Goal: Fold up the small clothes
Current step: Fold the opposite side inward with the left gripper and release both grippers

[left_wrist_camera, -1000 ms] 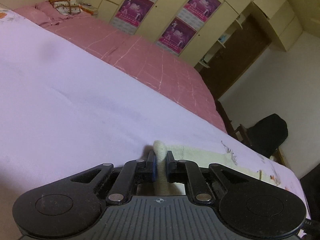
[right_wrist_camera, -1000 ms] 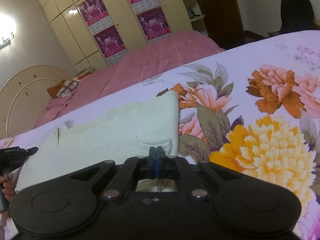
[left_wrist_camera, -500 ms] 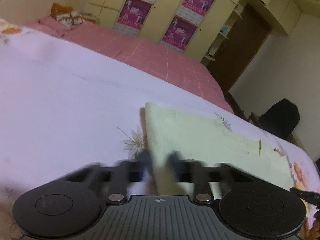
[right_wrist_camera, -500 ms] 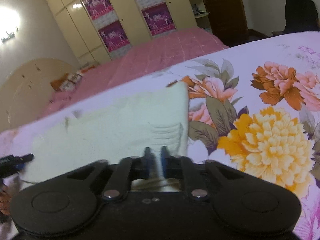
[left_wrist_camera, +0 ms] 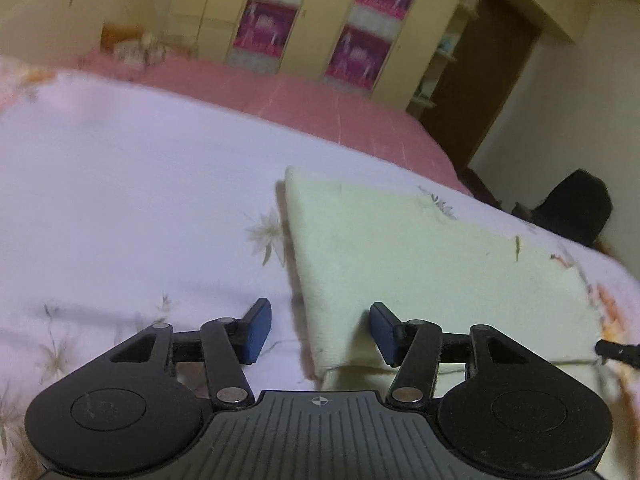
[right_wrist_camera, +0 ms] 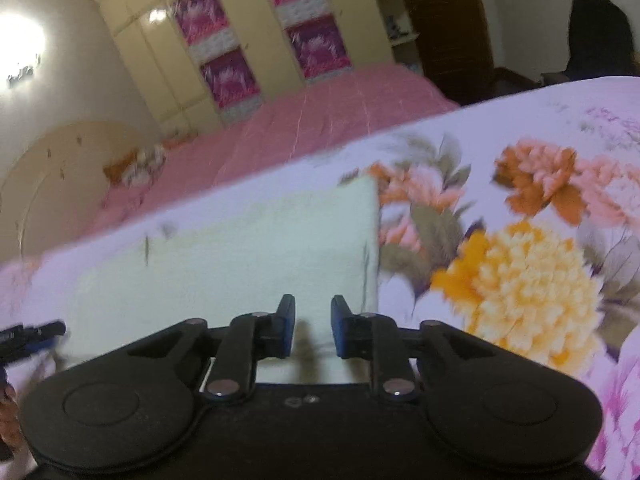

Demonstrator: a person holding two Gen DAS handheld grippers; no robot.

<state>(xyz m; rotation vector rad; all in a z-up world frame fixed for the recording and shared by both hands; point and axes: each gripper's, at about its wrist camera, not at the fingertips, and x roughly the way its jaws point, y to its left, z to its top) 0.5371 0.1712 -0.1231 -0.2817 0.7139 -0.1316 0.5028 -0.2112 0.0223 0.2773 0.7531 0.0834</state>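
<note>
Both the left gripper (left_wrist_camera: 317, 331) and right gripper (right_wrist_camera: 313, 327) had just been opening, releasing the folded cloth (left_wrist_camera: 420, 264) lying flat beneath their jaws; the next fold needs fresh grips.

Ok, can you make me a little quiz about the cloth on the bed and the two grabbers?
1. True or false: the left gripper is pinching the pale cloth.
2. What lies just right of the cloth's edge in the right wrist view? A) a big yellow flower B) a shoe C) a book
3. Fill in: the cloth lies flat on the flowery ____.

Key
1. False: its jaws have just been opening and the pads stand apart, with a corner of the cloth between them.
2. A, the yellow flower printed on the bedsheet.
3. Bedsheet.
</note>
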